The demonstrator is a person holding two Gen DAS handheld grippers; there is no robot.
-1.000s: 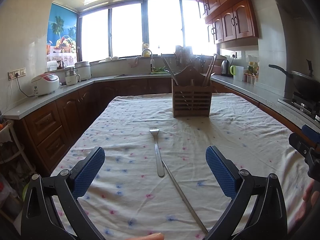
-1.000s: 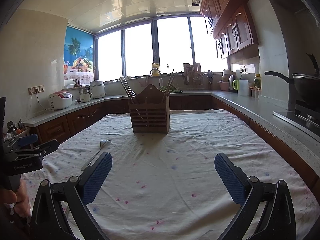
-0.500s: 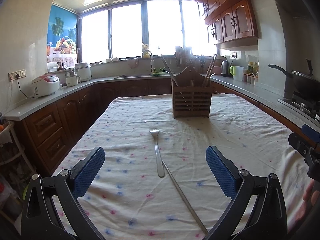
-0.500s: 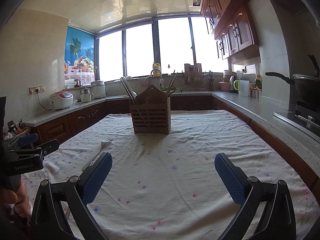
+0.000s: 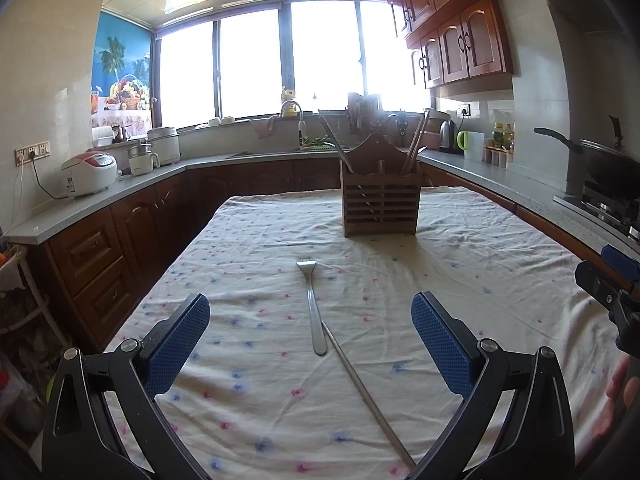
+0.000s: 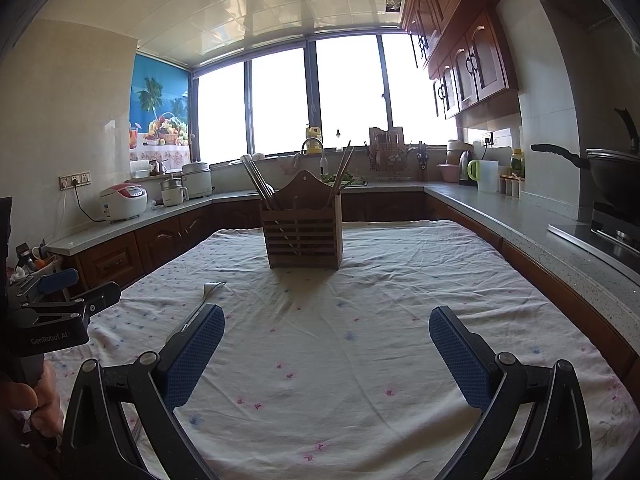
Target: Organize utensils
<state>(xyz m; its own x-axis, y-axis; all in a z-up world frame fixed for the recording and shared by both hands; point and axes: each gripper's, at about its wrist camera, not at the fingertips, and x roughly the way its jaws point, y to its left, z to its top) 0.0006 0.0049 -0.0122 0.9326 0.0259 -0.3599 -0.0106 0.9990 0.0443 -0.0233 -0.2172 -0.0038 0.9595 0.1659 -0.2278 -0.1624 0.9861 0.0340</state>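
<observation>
a metal fork (image 5: 313,308) lies flat on the counter (image 5: 460,248), on a white cloth with little pink and blue dots. its prongs point away, toward the wooden holder (image 5: 380,200), and its handle comes back toward the left tongs (image 5: 310,346). so its long side runs almost straight from near to far.

a thin metal chopstick (image 5: 366,392) lies just beside the fork. its far tip is very close to the end of the fork handle, maybe touching, i cannot tell. it slants back and to the right.

the fork looks hard, light and smooth. i think it could slip, and it lies so flat on the cloth that it will be hard to get under. the best place to take hold looks like the middle of the handle, with one blue pad on each side. the chopstick is even thinner and may roll.

the left tongs are wide open and hold nothing. the fork sits between their blue pads, a bit farther out.

the right tongs (image 6: 326,348) are wide open too and hold nothing. bare cloth lies in front of them, and the fork is off to their left.

the wooden holder stands upright farther back on the counter, well apart from the fork. it already has some chopsticks leaning in it. the fork and the lone chopstick are not yet put away.
</observation>
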